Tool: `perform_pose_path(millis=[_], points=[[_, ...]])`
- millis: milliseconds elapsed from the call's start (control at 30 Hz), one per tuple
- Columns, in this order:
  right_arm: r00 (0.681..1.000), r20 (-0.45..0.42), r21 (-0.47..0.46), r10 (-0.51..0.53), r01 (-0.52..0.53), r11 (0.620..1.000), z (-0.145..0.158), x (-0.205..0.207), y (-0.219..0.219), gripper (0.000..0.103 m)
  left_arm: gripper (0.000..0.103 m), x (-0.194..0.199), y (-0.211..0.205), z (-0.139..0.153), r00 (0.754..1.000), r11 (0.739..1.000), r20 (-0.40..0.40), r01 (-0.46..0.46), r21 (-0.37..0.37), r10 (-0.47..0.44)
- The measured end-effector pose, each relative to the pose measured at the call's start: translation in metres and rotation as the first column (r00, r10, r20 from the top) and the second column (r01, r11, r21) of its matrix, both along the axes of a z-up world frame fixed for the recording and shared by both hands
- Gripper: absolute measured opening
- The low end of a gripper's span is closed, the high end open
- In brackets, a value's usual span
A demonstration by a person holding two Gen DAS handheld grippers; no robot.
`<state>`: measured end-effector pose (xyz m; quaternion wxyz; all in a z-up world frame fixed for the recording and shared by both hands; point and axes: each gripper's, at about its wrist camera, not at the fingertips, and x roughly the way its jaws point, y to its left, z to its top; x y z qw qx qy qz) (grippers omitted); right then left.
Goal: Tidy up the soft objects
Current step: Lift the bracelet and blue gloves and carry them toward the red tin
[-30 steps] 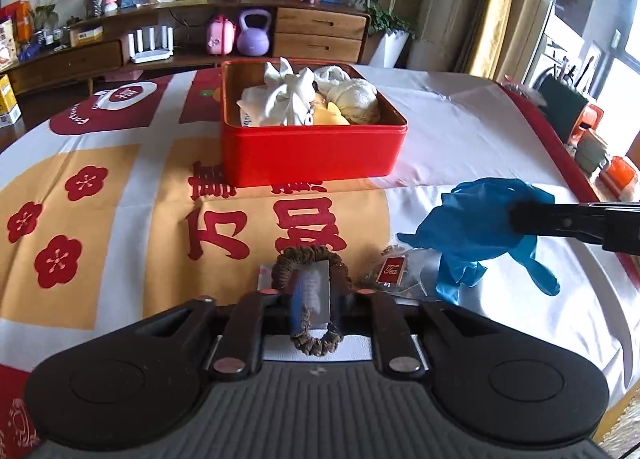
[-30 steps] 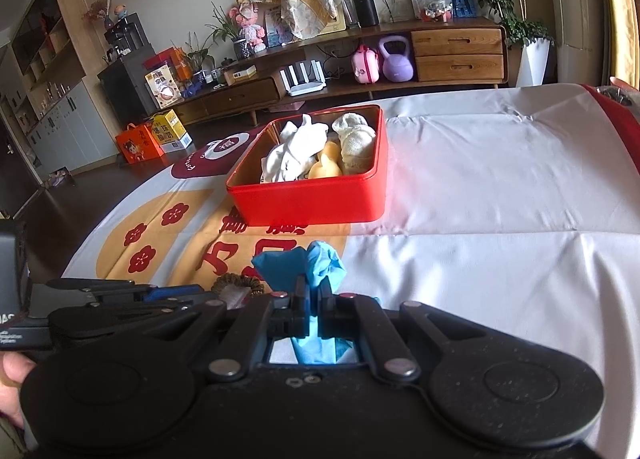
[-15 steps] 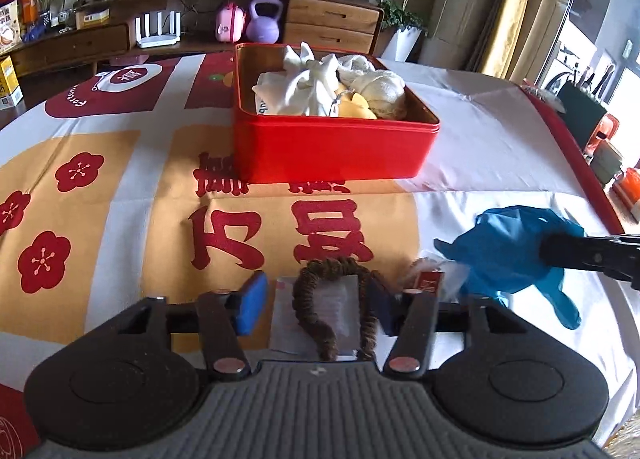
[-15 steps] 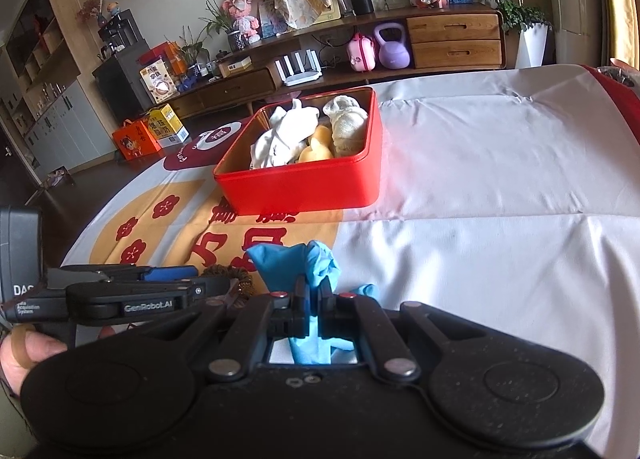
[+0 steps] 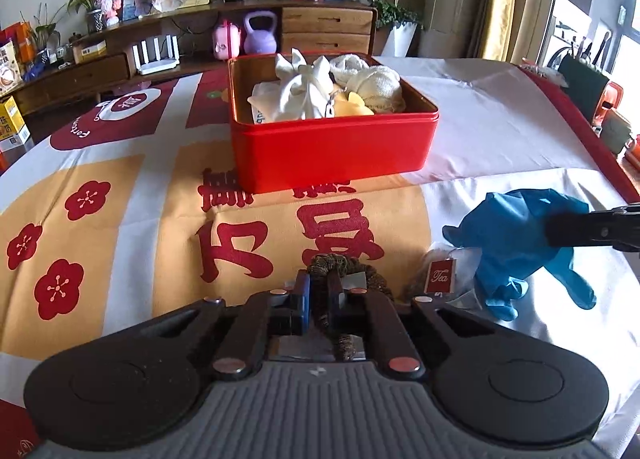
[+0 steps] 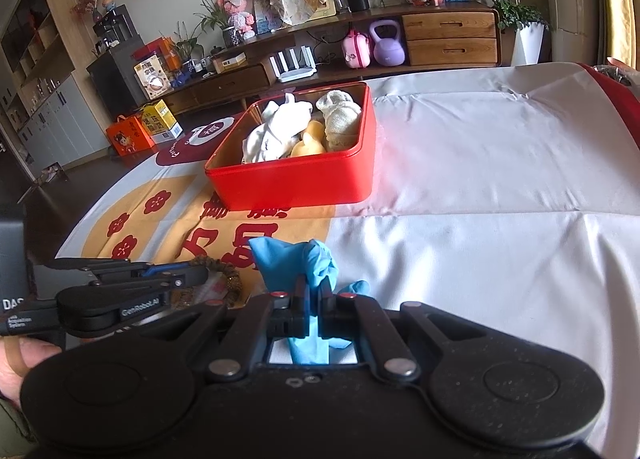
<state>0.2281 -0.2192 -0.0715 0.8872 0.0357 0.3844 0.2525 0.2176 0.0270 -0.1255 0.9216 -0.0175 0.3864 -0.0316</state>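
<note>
We have both tools loaded. Our left gripper [image 5: 318, 299] is pinching one side of the brown hair tie [image 5: 344, 271], whose loop lies on the table [image 5: 500, 131] over a small white packet, with a tea bag [image 5: 440, 277] just at its 3 o'clock. Our right gripper [image 6: 316, 299] is pressed together on the blue glove [image 6: 296, 259], which hangs bunched and clear of the cloth. The red tin [image 5: 332, 151] sits at 12 o'clock from the left gripper and at about 11 o'clock from the right one, with white cloths and a pale sock in it.

The step in hand, as we judge it, is carrying these two soft things to the tin. We should lift the hair tie straight up first, since the packet and the tea bag string lie close and could drag along. Then we carry both high enough to clear the tin's near wall; the glove's dangling fingers are the likeliest to catch there. We would release over the free near left part of the tin, one gripper at a time, so the tools do not crowd each other.
</note>
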Motion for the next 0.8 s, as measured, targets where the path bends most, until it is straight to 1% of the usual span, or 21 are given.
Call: perform_pose_path(millis=[233, 467, 700, 800], points=[[0.999, 0.031, 0.007, -0.009, 0.009, 1.0, 0.012, -0.01, -0.007, 0.002, 0.007, -0.015, 0.002, 0.022, 1.0, 0.997, 0.025, 0.013, -0.08, -0.011], [0.996, 0.086, 0.02, -0.007, 0.005, 1.0, 0.036, -0.021, -0.012, 0.002, 0.007, -0.027, -0.006, 0.051, 0.997, 0.992, 0.064, 0.039, -0.123, -0.032], [0.99, 0.144, 0.029, -0.007, 0.003, 1.0, 0.065, -0.022, -0.015, 0.002, 0.007, -0.032, -0.009, 0.084, 0.995, 0.988, 0.096, 0.054, -0.146, -0.04], [0.985, 0.171, 0.035, -0.003, -0.003, 0.999, 0.079, -0.019, -0.015, 0.002, 0.007, -0.029, -0.01, 0.097, 0.993, 0.989, 0.11, 0.056, -0.136, -0.041]])
